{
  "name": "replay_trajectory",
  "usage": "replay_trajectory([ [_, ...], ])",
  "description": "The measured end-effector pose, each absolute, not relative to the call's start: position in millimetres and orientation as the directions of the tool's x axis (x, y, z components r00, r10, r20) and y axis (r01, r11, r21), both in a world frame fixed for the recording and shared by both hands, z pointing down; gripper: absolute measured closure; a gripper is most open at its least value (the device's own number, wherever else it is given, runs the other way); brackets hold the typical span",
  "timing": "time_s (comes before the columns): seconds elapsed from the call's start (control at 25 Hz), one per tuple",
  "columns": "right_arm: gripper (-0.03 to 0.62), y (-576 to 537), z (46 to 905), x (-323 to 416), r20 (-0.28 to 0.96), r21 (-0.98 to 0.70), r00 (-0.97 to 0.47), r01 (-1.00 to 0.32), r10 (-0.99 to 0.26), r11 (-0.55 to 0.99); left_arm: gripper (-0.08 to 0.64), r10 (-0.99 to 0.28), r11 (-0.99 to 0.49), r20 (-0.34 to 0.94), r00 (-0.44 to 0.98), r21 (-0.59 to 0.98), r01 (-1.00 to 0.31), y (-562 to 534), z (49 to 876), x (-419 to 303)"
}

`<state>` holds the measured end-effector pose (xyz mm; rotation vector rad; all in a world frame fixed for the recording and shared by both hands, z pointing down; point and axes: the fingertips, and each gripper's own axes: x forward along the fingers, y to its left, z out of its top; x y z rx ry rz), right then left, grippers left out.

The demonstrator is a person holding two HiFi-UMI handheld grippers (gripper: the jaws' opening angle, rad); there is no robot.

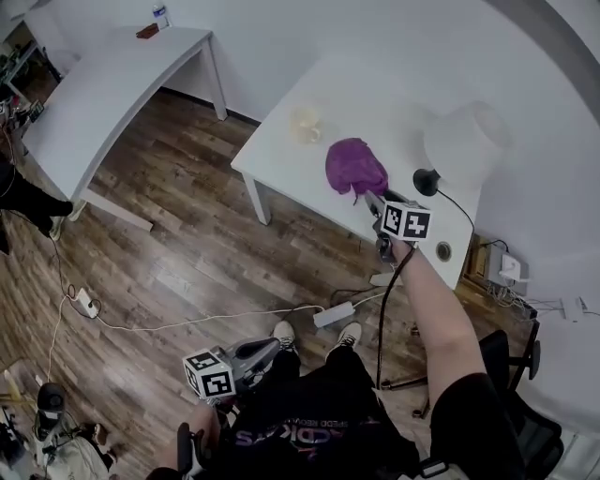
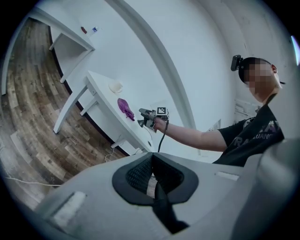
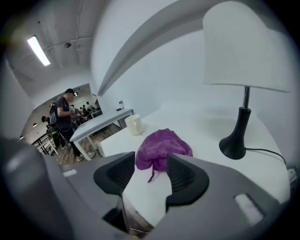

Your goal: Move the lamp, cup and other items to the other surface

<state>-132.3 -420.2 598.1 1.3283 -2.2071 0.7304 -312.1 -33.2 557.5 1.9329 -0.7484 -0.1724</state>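
On the near white table [image 1: 281, 159] stand a pale cup [image 1: 307, 125], a crumpled purple cloth [image 1: 355, 167] and a lamp with a white shade [image 1: 466, 141] on a black base [image 1: 427, 180]. My right gripper [image 1: 372, 200] hovers at the table's front edge just short of the cloth. It is open, with the purple cloth [image 3: 161, 145] showing beyond its empty pads [image 3: 185, 176]. The cup [image 3: 134, 124] sits behind the cloth and the lamp [image 3: 243, 51] to its right. My left gripper [image 1: 265, 351] hangs low by my legs, shut [image 2: 152, 180] and empty.
A second white table [image 1: 112, 84] stands across the wooden floor at the upper left, with a bottle [image 1: 160, 15] and a small dark item at its far end. A power strip [image 1: 334, 314] and cables lie on the floor between. People [image 3: 63, 117] stand far off.
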Motion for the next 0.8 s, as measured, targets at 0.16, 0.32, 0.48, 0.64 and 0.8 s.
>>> replay_trajectory([
  [0.16,0.367,-463.1,628.9,-126.0,0.679,-0.180,-0.360,-0.926,-0.640,0.331,0.555,-0.605,-0.219,0.260,0.752,0.854,-0.471,-19.2,565.0,-320.8],
  [0.32,0.320,-497.2,651.3,-126.2,0.696,-0.174,-0.338,-0.935,-0.633,0.308,0.555,-0.638,-0.138,0.319,0.701,0.848,-0.512,-4.2,573.2,-327.0],
  [0.48,0.307,-516.9,668.6,-137.5,0.714,-0.135,-0.332,-0.929,-0.616,0.345,0.555,-0.656,-0.075,0.366,0.660,0.839,-0.539,10.7,581.5,-330.4],
  [0.64,0.327,-517.3,690.0,-138.8,0.749,-0.062,-0.302,-0.918,-0.590,0.392,0.555,-0.663,-0.047,0.390,0.640,0.831,-0.555,16.5,587.6,-332.5],
  [0.8,0.473,-508.9,690.3,-151.7,0.751,-0.002,-0.309,-0.885,-0.584,0.466,0.555,-0.665,-0.045,0.390,0.637,0.831,-0.555,13.7,588.1,-336.2],
])
